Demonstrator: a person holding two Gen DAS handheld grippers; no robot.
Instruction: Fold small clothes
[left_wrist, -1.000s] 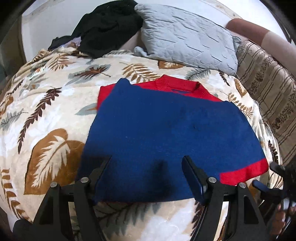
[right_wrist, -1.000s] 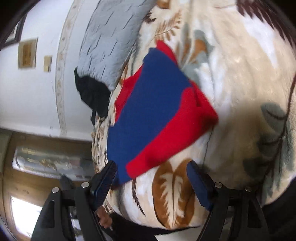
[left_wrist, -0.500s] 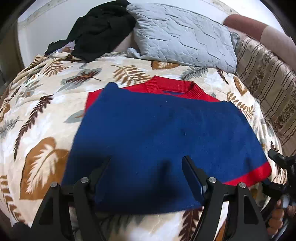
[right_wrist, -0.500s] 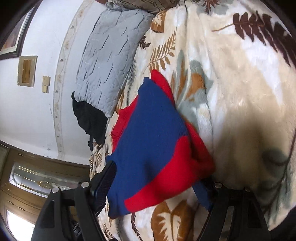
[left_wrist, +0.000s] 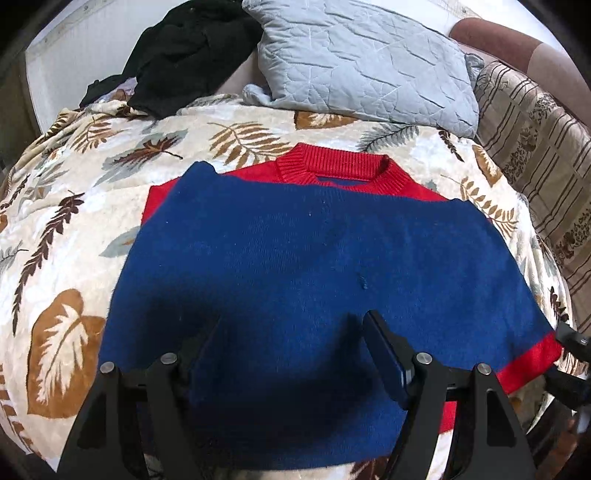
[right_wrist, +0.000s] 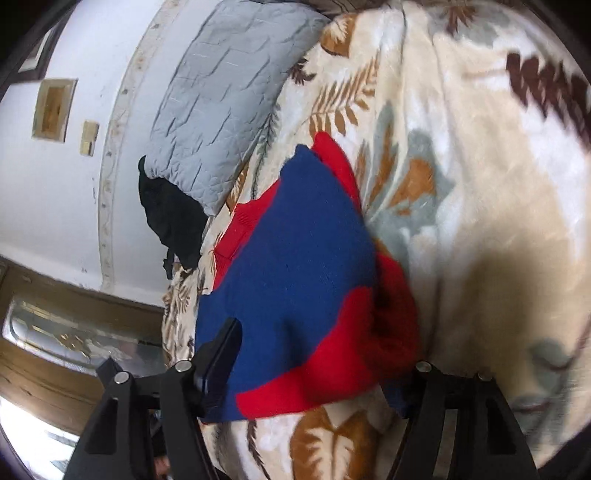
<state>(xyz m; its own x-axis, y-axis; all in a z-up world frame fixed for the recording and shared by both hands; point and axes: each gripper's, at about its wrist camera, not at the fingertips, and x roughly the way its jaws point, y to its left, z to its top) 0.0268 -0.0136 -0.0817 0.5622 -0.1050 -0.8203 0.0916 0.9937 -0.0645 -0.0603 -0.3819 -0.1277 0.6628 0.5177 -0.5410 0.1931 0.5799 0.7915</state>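
A small blue sweater with a red collar and red hem (left_wrist: 317, 266) lies flat on a leaf-patterned blanket (left_wrist: 74, 192), collar at the far side. My left gripper (left_wrist: 291, 350) is open and hovers over the sweater's near edge, its fingers (left_wrist: 384, 354) spread above the blue cloth. In the right wrist view the same sweater (right_wrist: 295, 266) shows from its side, with the red hem bunched up. My right gripper (right_wrist: 317, 365) is open, its jaws standing on either side of that red hem corner. The right gripper's tip also shows in the left wrist view (left_wrist: 569, 339).
A grey quilted pillow (left_wrist: 365, 62) and a heap of black clothing (left_wrist: 184, 51) lie at the head of the bed by the white wall. A striped brown cushion (left_wrist: 535, 140) lies at the right.
Both grippers have moved in closer to the sweater. The right gripper now straddles the red hem corner, which has bunched up. Both stay open.
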